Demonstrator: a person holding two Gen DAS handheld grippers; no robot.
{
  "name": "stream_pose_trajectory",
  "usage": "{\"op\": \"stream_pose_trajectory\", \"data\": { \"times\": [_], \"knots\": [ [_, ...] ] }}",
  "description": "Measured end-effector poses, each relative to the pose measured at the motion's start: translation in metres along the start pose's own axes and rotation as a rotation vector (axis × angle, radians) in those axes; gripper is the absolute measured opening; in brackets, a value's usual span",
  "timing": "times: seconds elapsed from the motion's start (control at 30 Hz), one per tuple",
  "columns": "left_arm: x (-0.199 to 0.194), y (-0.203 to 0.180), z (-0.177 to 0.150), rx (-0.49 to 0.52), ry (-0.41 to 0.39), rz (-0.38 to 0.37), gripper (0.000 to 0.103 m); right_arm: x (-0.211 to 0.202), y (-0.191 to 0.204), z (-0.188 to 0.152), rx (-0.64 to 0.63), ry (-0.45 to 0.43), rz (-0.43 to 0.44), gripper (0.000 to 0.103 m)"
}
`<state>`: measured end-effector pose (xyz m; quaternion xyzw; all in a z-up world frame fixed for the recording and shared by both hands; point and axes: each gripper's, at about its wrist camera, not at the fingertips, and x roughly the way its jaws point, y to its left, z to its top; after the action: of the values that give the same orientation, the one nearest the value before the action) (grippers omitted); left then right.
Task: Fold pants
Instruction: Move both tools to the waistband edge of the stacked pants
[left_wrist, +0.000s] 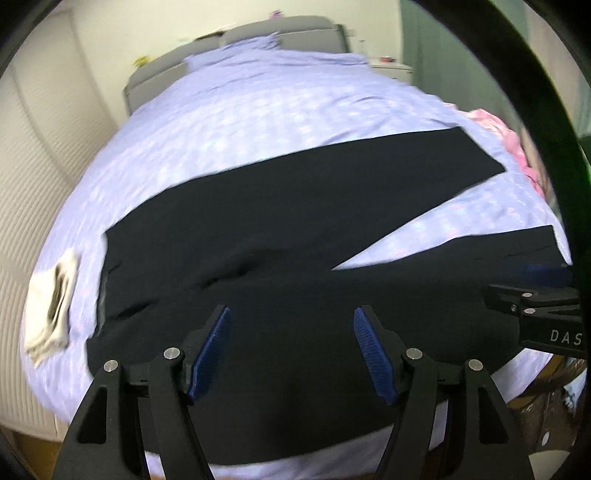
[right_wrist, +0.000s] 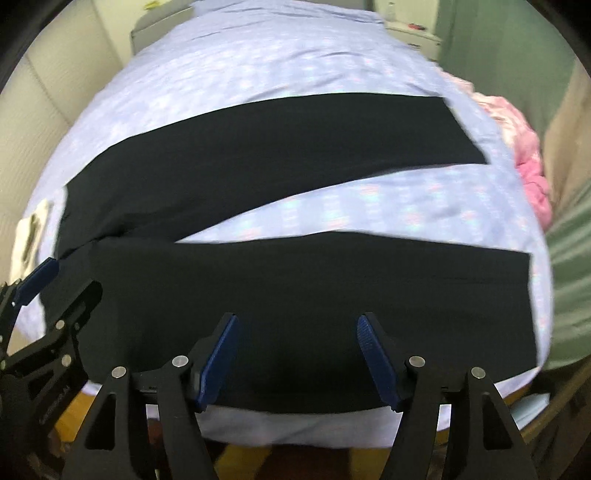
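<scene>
Black pants lie flat on a bed with a lavender sheet. The waist is at the left and the two legs spread to the right in a V. My left gripper hovers open over the seat of the pants near the bed's front edge, with nothing between its blue pads. My right gripper stands open above the near leg, also with nothing in it. Each gripper shows at the edge of the other's view: the right gripper, the left gripper.
A beige cloth lies on the sheet left of the waist. A pink cloth is bunched at the bed's right edge. A grey headboard and a white nightstand stand at the far end. A green curtain hangs at the right.
</scene>
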<state>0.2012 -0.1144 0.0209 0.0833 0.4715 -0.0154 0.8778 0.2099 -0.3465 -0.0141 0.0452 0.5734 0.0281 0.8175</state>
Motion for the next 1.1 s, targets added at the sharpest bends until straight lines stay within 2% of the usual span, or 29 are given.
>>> {"op": "stream_pose_trajectory", "data": {
  "times": [0.1, 0.23, 0.37, 0.47, 0.67, 0.73, 0.8, 0.93, 1.0, 1.1],
  "knots": [
    [-0.007, 0.044, -0.024, -0.033, 0.022, 0.008, 0.068, -0.001, 0.043, -0.015, 0.023, 0.02, 0.02, 0.067],
    [-0.012, 0.099, -0.056, -0.061, 0.063, 0.046, 0.068, 0.003, 0.085, -0.037, 0.104, 0.067, -0.031, 0.067],
    [-0.019, 0.152, -0.088, -0.092, 0.102, 0.089, 0.068, 0.005, 0.107, -0.058, 0.229, 0.068, -0.014, 0.067],
    [-0.018, 0.179, -0.106, -0.158, 0.153, 0.126, 0.068, 0.018, 0.12, -0.074, 0.283, 0.112, -0.004, 0.067],
    [-0.014, 0.203, -0.14, -0.294, 0.213, 0.199, 0.068, 0.047, 0.118, -0.097, 0.345, 0.177, 0.048, 0.067],
    [-0.003, 0.211, -0.149, -0.366, 0.261, 0.165, 0.068, 0.056, 0.114, -0.104, 0.368, 0.186, 0.057, 0.067],
    [0.009, 0.211, -0.148, -0.427, 0.278, 0.112, 0.068, 0.062, 0.111, -0.11, 0.379, 0.195, 0.063, 0.067],
    [0.029, 0.228, -0.167, -0.612, 0.322, 0.021, 0.068, 0.076, 0.101, -0.117, 0.43, 0.183, 0.116, 0.067],
    [0.032, 0.239, -0.175, -0.658, 0.32, 0.026, 0.069, 0.082, 0.097, -0.122, 0.465, 0.198, 0.137, 0.067],
    [0.042, 0.238, -0.184, -0.663, 0.337, 0.032, 0.07, 0.093, 0.101, -0.129, 0.477, 0.221, 0.158, 0.067]
  ]
}}
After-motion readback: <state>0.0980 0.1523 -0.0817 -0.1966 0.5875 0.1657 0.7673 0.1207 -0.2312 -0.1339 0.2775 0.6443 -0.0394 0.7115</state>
